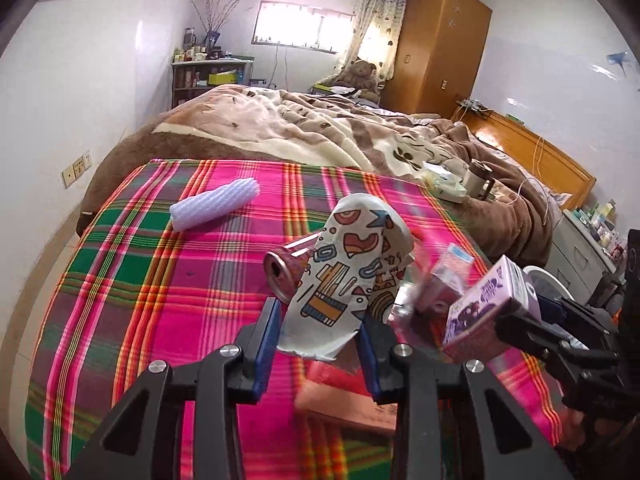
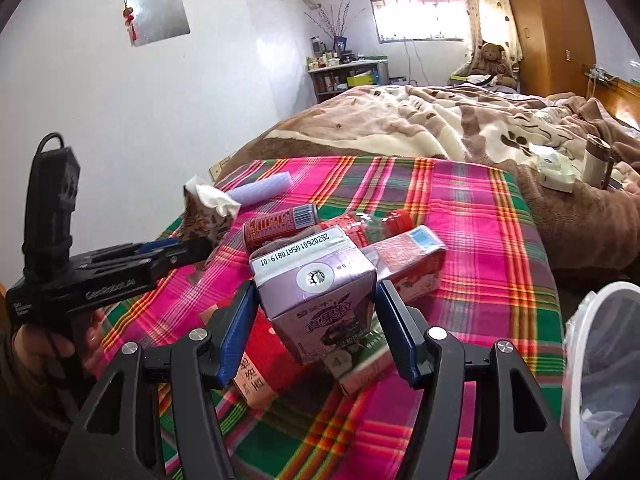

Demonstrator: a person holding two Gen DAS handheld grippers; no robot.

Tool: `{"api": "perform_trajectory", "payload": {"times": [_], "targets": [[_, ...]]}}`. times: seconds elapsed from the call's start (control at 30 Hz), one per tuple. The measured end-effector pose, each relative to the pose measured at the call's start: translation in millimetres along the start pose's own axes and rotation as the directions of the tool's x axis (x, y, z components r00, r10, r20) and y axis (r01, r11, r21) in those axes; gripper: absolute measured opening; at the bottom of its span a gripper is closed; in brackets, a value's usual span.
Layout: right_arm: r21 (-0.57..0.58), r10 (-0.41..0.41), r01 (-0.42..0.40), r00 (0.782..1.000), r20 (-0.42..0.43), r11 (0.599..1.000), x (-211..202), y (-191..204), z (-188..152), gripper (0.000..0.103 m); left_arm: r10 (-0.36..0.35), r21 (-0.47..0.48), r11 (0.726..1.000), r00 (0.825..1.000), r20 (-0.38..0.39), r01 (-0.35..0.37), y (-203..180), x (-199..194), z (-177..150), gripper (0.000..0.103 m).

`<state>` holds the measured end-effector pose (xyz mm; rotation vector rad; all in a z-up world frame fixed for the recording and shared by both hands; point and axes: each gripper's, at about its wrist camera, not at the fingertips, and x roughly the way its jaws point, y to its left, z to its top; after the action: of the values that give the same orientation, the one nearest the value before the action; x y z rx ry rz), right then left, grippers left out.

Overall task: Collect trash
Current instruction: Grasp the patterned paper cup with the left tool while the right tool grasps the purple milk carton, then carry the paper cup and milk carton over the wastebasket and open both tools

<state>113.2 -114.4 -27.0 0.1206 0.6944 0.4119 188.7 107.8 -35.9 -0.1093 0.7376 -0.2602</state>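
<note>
Presently the left gripper point(image 1: 320, 332) is clamping a crushed patterned paper cup point(image 1: 352, 276) above the plaid cloth point(image 1: 140, 300), while the right gripper point(image 2: 316, 324) is gripping a purple drink carton point(image 2: 316, 292).

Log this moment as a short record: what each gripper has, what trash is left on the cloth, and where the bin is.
left gripper: shut on crushed patterned paper cup
right gripper: shut on purple drink carton
left on plaid cloth: red can, plastic bottle, pink carton, foam sleeve
bin: white, lined, beside the bed at the right gripper's side
</note>
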Motion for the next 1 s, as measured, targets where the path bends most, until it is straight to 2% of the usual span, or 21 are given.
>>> {"api": "perform_trajectory", "payload": {"times": [0.2, 0.4, 0.7, 1.0], "targets": [[0.024, -0.028, 0.027, 0.999, 0.036, 0.999, -28.1, -14.8, -4.8, 0.062, -0.004, 0.053, 0.999, 1.0, 0.028, 0.002, -36.1, -19.4, -5.7, 0.037], [0.047, -0.105, 0.102, 0.992, 0.066, 0.994, -59.0, -35.8, -12.1, 0.062, -0.065, 0.092, 0.994, 0.997, 0.038, 0.061, -77.3, -26.2, -11.1, 0.037], [0.108, -0.22, 0.21, 0.97, 0.099, 0.972, -100.6, -77.1, -23.8, 0.062, -0.17, 0.175, 0.971, 0.985, 0.022, 0.164, -151.0, -24.6, -18.1, 0.037], [0.181, -0.323, 0.303, 0.941, 0.098, 0.936, -125.1, -118.0, -34.0, 0.062, -0.262, 0.228, 0.938, 0.965, -0.023, 0.26, -221.2, -16.3, -29.7, 0.037]]}}
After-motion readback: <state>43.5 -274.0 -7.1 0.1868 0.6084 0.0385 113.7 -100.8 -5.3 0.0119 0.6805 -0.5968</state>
